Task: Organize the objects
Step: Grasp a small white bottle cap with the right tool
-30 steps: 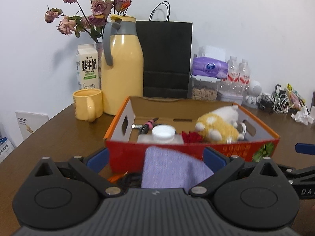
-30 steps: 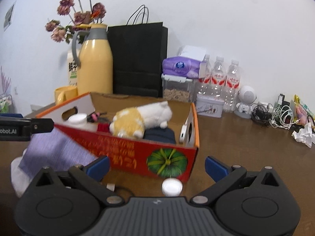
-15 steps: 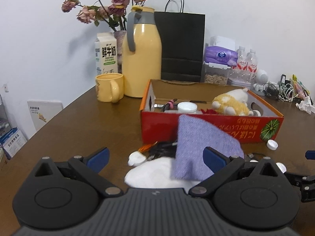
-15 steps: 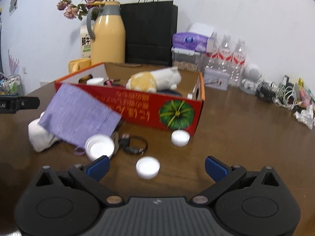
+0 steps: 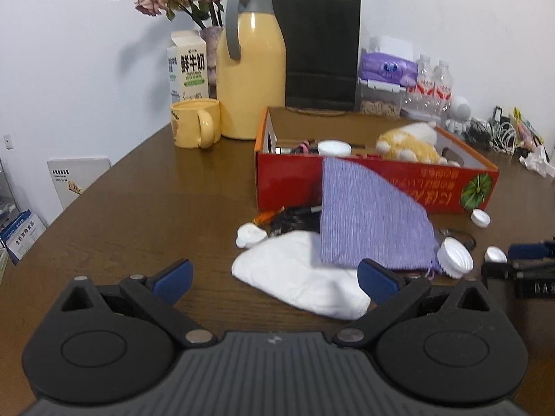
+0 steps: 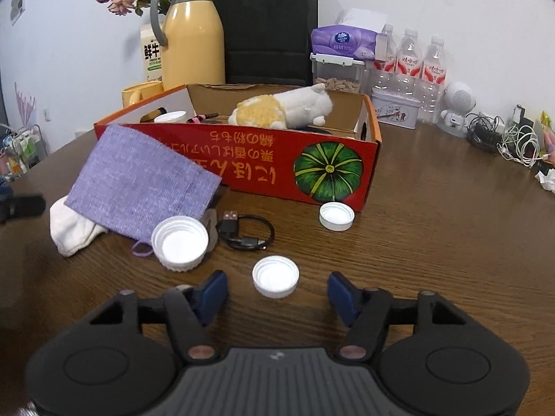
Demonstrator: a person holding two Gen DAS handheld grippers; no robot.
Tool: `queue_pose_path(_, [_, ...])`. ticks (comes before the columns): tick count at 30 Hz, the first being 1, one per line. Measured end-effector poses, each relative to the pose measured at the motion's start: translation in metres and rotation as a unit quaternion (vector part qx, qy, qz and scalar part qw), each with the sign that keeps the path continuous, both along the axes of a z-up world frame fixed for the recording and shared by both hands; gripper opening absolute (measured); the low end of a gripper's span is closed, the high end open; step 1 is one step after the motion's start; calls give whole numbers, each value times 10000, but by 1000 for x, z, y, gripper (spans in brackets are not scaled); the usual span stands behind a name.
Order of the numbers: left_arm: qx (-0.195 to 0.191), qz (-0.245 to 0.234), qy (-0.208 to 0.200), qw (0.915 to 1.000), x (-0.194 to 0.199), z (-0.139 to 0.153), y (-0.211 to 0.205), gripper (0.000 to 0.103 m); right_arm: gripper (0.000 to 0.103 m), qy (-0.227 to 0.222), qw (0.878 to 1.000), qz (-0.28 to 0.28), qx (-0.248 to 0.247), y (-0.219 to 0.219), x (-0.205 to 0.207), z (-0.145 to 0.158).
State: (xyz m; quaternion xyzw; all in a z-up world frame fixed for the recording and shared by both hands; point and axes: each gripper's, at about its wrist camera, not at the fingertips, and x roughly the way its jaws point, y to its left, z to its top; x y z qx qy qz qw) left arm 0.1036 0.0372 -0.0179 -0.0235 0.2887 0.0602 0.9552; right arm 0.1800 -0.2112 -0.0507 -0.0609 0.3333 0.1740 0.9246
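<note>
My right gripper has just been closing its fingers; they stand partly apart and grip nothing; a small white plastic bottle cap lies open side up on the brown wooden bench just ahead of the gap between them, clear of both pads; ahead and left of those fingers a larger ribbed white cap rests against a lilac woven cloth; a coiled black USB cable lies straight ahead, a third white cap beyond it, beside the red cardboard box with a pumpkin print; a yellow-and-white plush toy lies inside the box. My left gripper holds its fingers wide apart and empty; a crumpled white towel lies just ahead between them, with the lilac cloth draped over its far edge.
</note>
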Motion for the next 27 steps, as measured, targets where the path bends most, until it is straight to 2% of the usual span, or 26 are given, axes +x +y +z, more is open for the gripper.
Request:
queue_pose_path(2, [-24,-47,85,10000,1,-3,0,103,60,17,10000,4,64,0,4,0])
queue_pose_path(4, [-24,-94,179,9998,4,-6,0,103,54,-27,10000,0,80,1,4,-1])
queue_pose_path(8, [48,-210,310,9993,11,-10,-4,103,30,-208,9997,43,98,3,0,-3])
queue_pose_path(9, [72,-235,325,9992,13,-10,-5,103,28,-223,9997,57,100,3,-1,-3])
queue_pose_path(17, [388,-710,550,9952,30,-12,-14,103,27,-221,9996,-52,142,0,0,-3])
queue_pose_path(20, [471,-1079,653,9909,35,-11,-19,103,27,-215,9996,-82,169,-1,1,-3])
queue_pose_path(23, [720,-1437,708,9845,40,-10,-21,103,27,-211,9996,-83,192,-2,1,-3])
queue_pose_path(25, [846,-1504,760,9821,48,-10,-19,103,27,-221,9995,-82,191,-1,0,-3])
queue_pose_path(27, [787,-1538,888,9810,57,-12,-13,103,27,-232,9995,-80,193,-1,0,-3])
